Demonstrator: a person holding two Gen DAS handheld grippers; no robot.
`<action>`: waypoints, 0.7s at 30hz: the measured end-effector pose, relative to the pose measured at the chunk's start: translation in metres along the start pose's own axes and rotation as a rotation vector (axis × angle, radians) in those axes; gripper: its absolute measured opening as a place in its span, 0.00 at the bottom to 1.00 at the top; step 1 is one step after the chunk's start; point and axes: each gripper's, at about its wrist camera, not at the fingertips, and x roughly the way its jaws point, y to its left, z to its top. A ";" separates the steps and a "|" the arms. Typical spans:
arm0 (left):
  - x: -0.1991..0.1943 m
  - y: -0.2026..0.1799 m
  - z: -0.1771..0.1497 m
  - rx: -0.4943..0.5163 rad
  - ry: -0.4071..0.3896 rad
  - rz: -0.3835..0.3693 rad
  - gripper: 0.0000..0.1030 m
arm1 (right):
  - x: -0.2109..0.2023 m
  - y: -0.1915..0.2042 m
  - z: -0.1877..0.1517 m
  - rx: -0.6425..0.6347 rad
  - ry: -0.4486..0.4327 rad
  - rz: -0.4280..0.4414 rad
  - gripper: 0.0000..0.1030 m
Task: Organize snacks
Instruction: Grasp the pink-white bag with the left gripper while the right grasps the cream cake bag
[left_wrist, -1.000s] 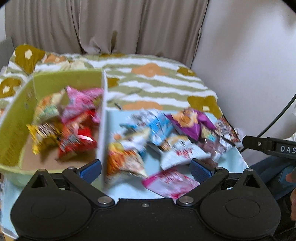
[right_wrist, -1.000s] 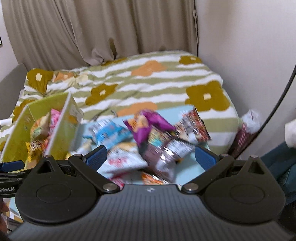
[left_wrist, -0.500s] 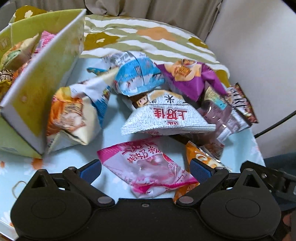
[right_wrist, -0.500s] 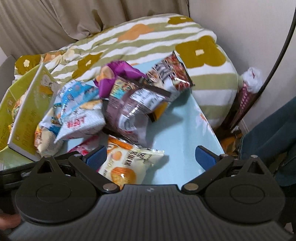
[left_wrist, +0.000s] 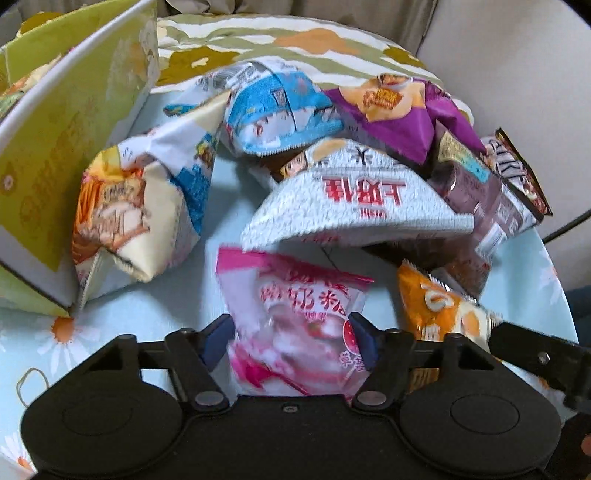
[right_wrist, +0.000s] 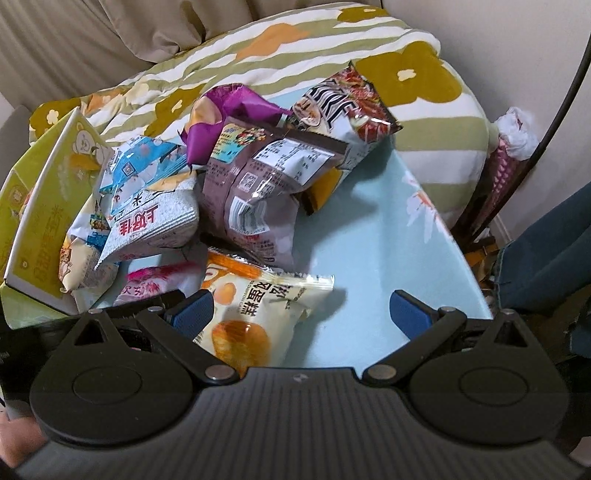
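Observation:
A pile of snack packets lies on a light blue tablecloth (right_wrist: 369, 229). My left gripper (left_wrist: 291, 339) is shut on a pink and white packet (left_wrist: 295, 314), its blue pads pressing both sides. That packet shows in the right wrist view (right_wrist: 155, 284) too. My right gripper (right_wrist: 301, 314) is open, with an orange and cream pastry packet (right_wrist: 255, 314) lying by its left finger and touching neither pad clearly. A white packet with red characters (left_wrist: 354, 206), a blue one (left_wrist: 280, 110), a purple one (left_wrist: 402, 114) and a brown one (right_wrist: 266, 184) lie behind.
A yellow-green cardboard box (left_wrist: 62, 147) stands at the left with a packet (left_wrist: 136, 206) leaning on its wall. A striped floral blanket (right_wrist: 295, 48) lies beyond the table. The table's right edge drops off toward a black cable (right_wrist: 561, 107) and a bag (right_wrist: 513, 147).
Both grippers have moved forward and down to the pile. My left gripper has narrowed from wide open onto the pink packet. My right gripper stays open, now beside the pastry packet.

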 end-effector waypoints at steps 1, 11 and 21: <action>-0.001 0.001 -0.002 0.011 -0.005 0.001 0.66 | 0.003 0.001 0.000 0.002 0.005 0.002 1.00; -0.007 0.004 -0.014 0.111 -0.019 0.015 0.62 | 0.019 0.020 -0.007 -0.004 0.051 0.027 1.00; -0.015 0.008 -0.022 0.164 -0.014 0.020 0.58 | 0.038 0.034 -0.014 -0.031 0.097 0.028 0.95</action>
